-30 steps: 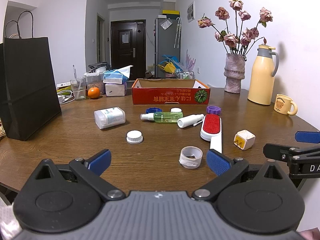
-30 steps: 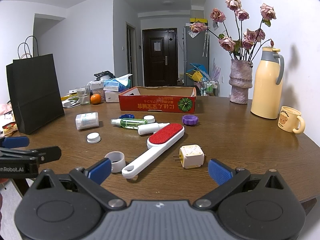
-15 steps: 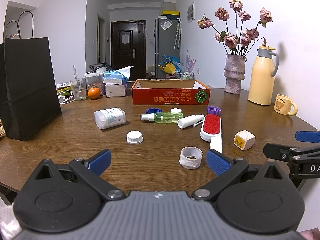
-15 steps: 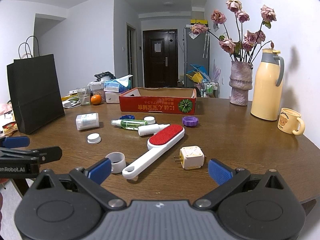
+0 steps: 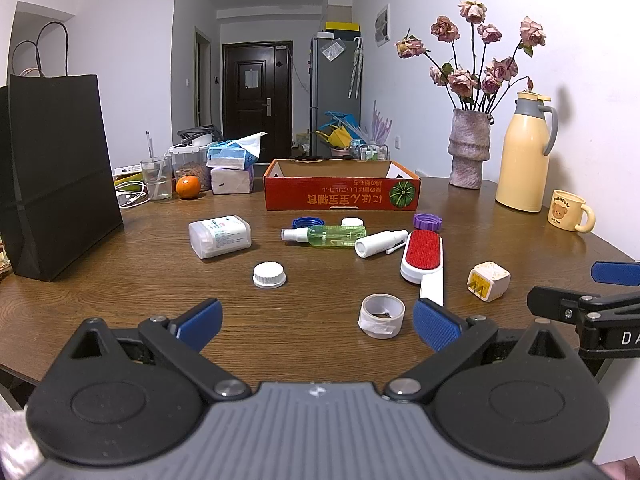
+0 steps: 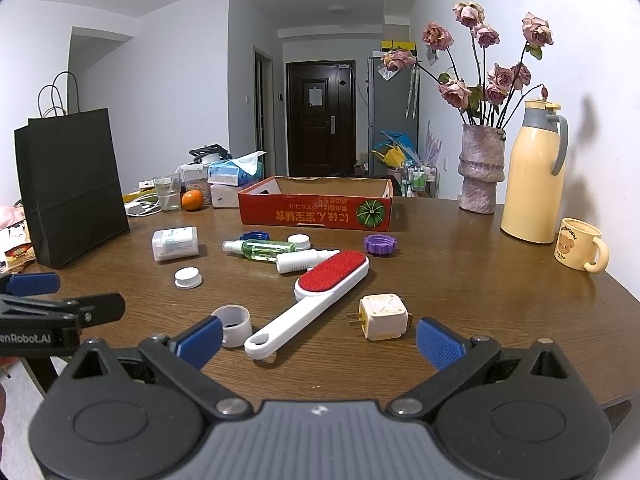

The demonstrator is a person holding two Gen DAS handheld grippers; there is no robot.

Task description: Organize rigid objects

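While you hold both tools low over the near edge of the table point(image 5: 120, 280), your left gripper point(image 5: 316, 320) has its jaws wide apart with nothing between them, and your right gripper point(image 6: 318, 340) is spread just as wide and equally empty. From the left wrist view, the right tool's blue tip shows at the far right.

Loose items lie scattered across the middle of the table. A tape roll point(image 5: 382, 315) sits just ahead of your left gripper's right finger, touching nothing. Beside it lies the lint brush point(image 6: 316, 300), red pad away from you, handle end pointing back toward your right gripper. Just right of the handle rests a plug point(image 6: 382, 316), prongs facing left. Farther out, a white cap point(image 5: 269, 275) sits alone, and a white box point(image 5: 220, 236) lies on its side to the left. A green bottle point(image 5: 334, 236) lies flat, with a white tube point(image 5: 380, 243) just beside it at an angle. A blue cap point(image 5: 306, 222) and another white lid point(image 5: 352, 222) sit behind the bottle, and a purple cap point(image 5: 427, 222) lies near the brush head.

Behind them all stands the red box point(image 5: 340, 196), open on top. A black bag point(image 5: 60, 168) stands at the left; a vase point(image 5: 469, 148), jug point(image 5: 524, 156) and mug point(image 5: 568, 212) line the right.
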